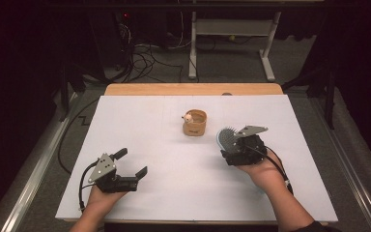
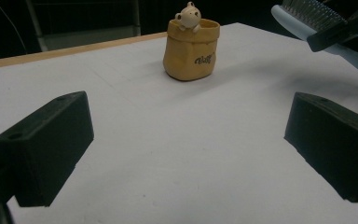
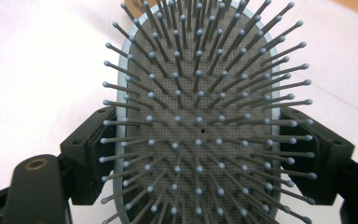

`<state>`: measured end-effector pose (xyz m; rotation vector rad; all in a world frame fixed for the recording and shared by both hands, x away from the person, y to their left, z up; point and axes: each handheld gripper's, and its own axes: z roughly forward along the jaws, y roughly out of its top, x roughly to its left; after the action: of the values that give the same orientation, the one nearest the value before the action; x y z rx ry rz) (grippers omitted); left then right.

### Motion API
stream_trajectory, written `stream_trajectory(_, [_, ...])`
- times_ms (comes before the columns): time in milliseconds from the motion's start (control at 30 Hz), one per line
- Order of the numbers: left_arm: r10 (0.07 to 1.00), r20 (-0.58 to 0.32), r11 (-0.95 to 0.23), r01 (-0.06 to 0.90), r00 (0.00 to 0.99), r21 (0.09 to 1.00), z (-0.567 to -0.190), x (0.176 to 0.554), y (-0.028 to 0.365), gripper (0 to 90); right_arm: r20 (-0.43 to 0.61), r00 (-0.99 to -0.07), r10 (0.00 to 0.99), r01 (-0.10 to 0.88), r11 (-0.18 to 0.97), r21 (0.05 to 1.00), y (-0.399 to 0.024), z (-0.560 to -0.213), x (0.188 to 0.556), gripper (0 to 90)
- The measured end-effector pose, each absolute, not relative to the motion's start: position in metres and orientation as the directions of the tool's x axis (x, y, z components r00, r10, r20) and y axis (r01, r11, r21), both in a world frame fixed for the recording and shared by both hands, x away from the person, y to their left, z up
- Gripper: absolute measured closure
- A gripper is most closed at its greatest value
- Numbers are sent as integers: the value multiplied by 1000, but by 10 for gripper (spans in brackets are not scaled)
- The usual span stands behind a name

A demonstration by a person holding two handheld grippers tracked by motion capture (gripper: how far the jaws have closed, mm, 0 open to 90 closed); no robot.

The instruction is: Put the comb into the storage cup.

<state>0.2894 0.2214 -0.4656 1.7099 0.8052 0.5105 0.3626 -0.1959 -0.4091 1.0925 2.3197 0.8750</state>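
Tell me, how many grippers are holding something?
1. The right gripper clamps a hairbrush by its head, right of the pot. The left gripper is open, holding nothing.

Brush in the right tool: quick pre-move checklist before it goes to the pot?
1. Grip: right tool jaws clamp both edges of the brush head. Ok.
2. Brush off the table: it looks lifted in the left gripper view. Ok.
3. Pot upright, mouth open. Ok.
4. Pot mouth free: a small bear figure sits at the rim. Not ok.
5. Left tool open, apart from the pot. Ok.
6. Whether the brush fits the pot. Cannot tell.
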Motion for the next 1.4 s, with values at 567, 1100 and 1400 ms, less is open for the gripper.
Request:
stream_trajectory(567, [731,-70,-144,253,679,957,-466,288,220,17,-116,-554,825,391,380,838,-203,-403,348,205])
stream_trajectory(1100, [735,-76,-136,256,674,957,-466,289,220,17,-28,-514,857,273,195,942,-214,-399,334,204])
stream_trajectory(1400, [733,-76,-139,258,676,956,-466,289,220,17,-17,-506,862,225,151,963,-216,-404,327,205])
